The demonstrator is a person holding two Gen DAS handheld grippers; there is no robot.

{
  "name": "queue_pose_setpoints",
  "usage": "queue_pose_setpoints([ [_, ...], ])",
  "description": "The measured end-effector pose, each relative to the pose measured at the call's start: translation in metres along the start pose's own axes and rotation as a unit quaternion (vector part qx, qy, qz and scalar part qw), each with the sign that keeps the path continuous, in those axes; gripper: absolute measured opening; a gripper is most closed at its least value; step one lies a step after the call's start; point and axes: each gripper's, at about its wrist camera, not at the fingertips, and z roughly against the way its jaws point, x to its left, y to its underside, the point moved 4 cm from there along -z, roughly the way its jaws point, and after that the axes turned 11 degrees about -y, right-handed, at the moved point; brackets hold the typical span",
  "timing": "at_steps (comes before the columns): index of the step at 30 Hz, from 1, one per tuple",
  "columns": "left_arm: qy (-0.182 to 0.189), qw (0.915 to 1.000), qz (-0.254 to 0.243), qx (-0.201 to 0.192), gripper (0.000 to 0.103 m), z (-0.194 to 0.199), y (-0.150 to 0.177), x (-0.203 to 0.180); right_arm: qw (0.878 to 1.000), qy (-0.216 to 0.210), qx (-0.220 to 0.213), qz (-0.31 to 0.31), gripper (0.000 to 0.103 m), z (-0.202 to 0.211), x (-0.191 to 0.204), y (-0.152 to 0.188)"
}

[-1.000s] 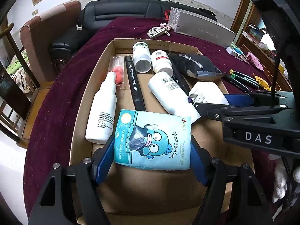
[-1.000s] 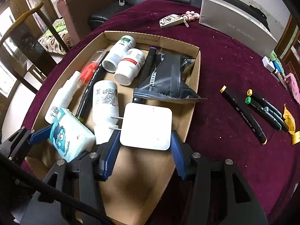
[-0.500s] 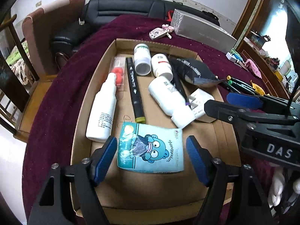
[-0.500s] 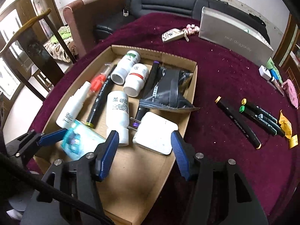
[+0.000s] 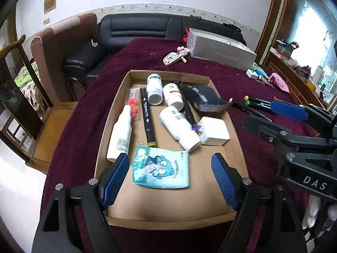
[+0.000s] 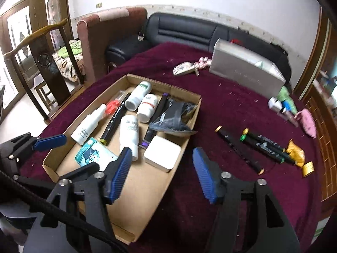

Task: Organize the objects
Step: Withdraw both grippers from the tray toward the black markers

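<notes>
Now, with both grippers empty, the left gripper point(image 5: 169, 178) wide and the right gripper point(image 6: 162, 172) opening, loose markers point(image 6: 240, 149) lie on the cloth right of the cardboard tray point(image 6: 147, 185), nearer the right, their long axes running diagonally away.

Brown cardboard tray point(image 5: 238, 147) on maroon tablecloth point(image 5: 84, 113); light-blue tissue pack point(image 5: 161, 169) with cartoon face; white charger point(image 5: 214, 131); black markers point(image 6: 261, 145).
</notes>
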Motion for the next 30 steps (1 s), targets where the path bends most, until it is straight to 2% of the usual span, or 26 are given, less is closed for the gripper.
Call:
queue_pose_setpoints([
  [5,0.002,0.9999,-0.008,-0.009,0.075,0.01,-0.004,-0.02,1.0,0.014,-0.017,0.007,0.069,0.015,-0.009,0.004],
  [11,0.004,0.9995,-0.027,-0.014,0.075,0.016,-0.008,-0.052,0.999,0.025,-0.028,-0.013,0.069,0.029,-0.038,0.013],
  [21,0.012,0.9969,-0.076,-0.01,0.075,0.013,-0.015,-0.121,0.995,0.048,-0.046,-0.074,0.068,0.057,-0.112,0.033],
  [30,0.034,0.9909,-0.13,0.006,0.075,-0.006,-0.007,-0.193,0.99,0.066,-0.047,-0.119,0.068,0.066,-0.172,0.052],
])
